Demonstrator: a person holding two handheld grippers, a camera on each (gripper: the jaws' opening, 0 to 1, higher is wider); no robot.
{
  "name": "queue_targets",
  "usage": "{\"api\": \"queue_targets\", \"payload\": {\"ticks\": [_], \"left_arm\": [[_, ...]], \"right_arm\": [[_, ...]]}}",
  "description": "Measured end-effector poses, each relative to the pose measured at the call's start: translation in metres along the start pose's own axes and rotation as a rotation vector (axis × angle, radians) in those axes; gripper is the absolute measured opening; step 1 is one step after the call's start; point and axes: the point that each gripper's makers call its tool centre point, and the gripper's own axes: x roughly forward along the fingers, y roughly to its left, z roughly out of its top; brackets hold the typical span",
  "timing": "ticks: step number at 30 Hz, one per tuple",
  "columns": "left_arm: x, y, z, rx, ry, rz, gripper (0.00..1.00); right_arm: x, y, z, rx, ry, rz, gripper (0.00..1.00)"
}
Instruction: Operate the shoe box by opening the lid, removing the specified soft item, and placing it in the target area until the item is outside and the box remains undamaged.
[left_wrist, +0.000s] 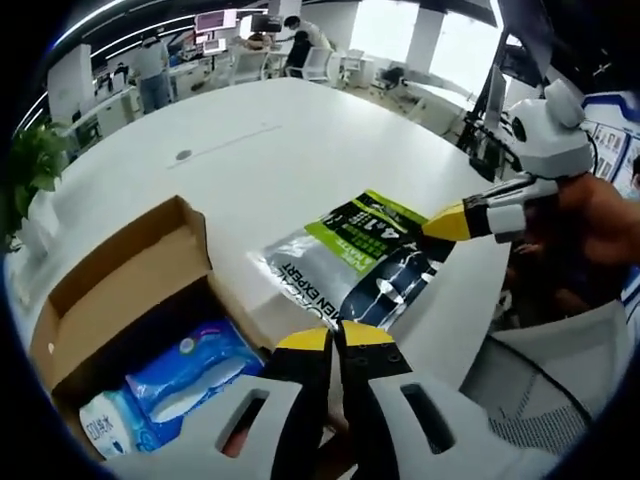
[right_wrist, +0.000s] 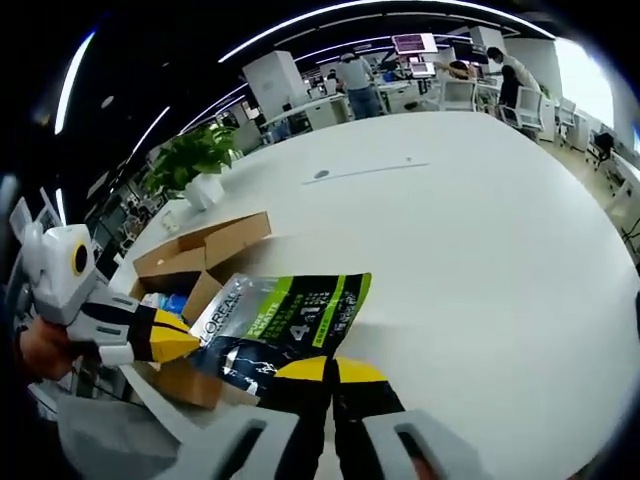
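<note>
A black, green and silver L'Oreal soft packet hangs just over the white table, to the right of the open cardboard shoe box. My left gripper is shut on the packet's near edge. My right gripper comes in from the right, shut on its far corner. In the right gripper view the packet spreads above my right gripper, with the left gripper at its left edge and the box behind. Blue wipe packs lie inside the box.
The round white table stretches far beyond the box. A potted plant stands at its edge near the box. A grey chair sits by the near edge. Desks, chairs and people are far behind.
</note>
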Motion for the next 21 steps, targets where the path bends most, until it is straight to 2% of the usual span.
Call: {"api": "queue_targets", "payload": {"ticks": [10, 15, 21], "left_arm": [[0.02, 0.014, 0.014, 0.012, 0.029, 0.034, 0.02], [0.029, 0.02, 0.017, 0.004, 0.039, 0.044, 0.02], [0.037, 0.024, 0.021, 0.038, 0.055, 0.059, 0.02]], "right_arm": [[0.022, -0.012, 0.016, 0.002, 0.016, 0.011, 0.0], [0.033, -0.018, 0.017, -0.006, 0.035, 0.016, 0.0], [0.044, -0.025, 0.014, -0.001, 0.06, 0.014, 0.0]]}}
